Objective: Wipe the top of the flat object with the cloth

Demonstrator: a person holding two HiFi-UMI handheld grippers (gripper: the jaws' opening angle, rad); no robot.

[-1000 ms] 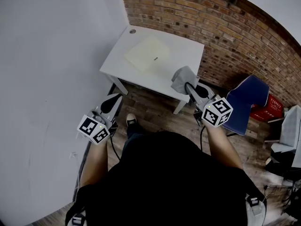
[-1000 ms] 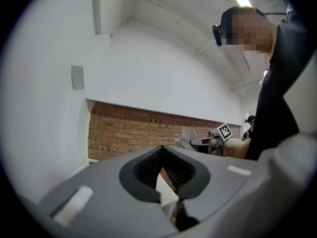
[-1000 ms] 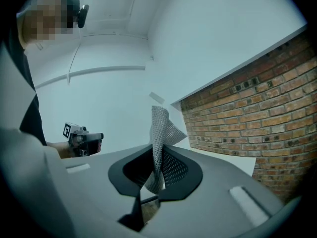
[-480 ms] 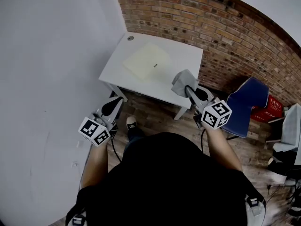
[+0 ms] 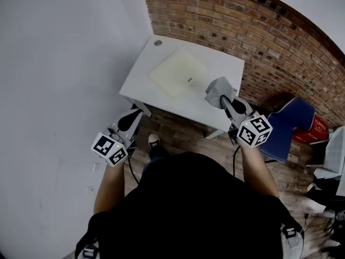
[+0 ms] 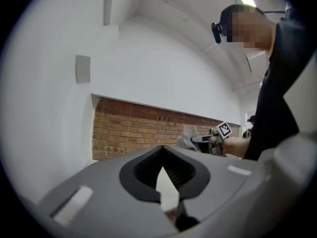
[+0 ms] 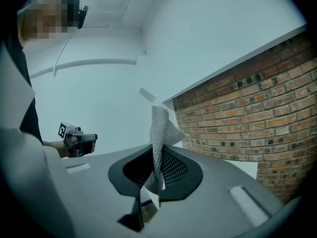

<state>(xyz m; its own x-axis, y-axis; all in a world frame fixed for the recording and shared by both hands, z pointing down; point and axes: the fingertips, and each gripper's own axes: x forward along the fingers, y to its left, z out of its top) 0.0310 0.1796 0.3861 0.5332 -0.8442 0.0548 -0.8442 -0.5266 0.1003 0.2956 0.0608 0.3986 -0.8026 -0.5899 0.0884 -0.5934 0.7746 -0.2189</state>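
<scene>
A pale cream flat object [image 5: 178,74] lies on the white table [image 5: 143,77] by the brick wall. My right gripper [image 5: 225,102] is shut on a grey mesh cloth [image 5: 218,92], held over the table's front right part, just right of the flat object. In the right gripper view the cloth [image 7: 161,138] stands up out of the closed jaws [image 7: 151,187]. My left gripper [image 5: 128,122] hangs below the table's front left corner, over the floor, shut with nothing in it [image 6: 168,192]. The left gripper view catches the right gripper [image 6: 208,139] and the cloth [image 6: 190,138] in the distance.
A white wall runs along the left and a brick wall [image 5: 280,42] behind the table. A blue chair [image 5: 285,128] and a red crate [image 5: 315,129] stand at the right on the wood floor. A round grommet [image 5: 157,43] sits in the table's far corner.
The right gripper with the cloth has moved forward, from in front of the table's edge to over its front right part. The left gripper has barely moved.
</scene>
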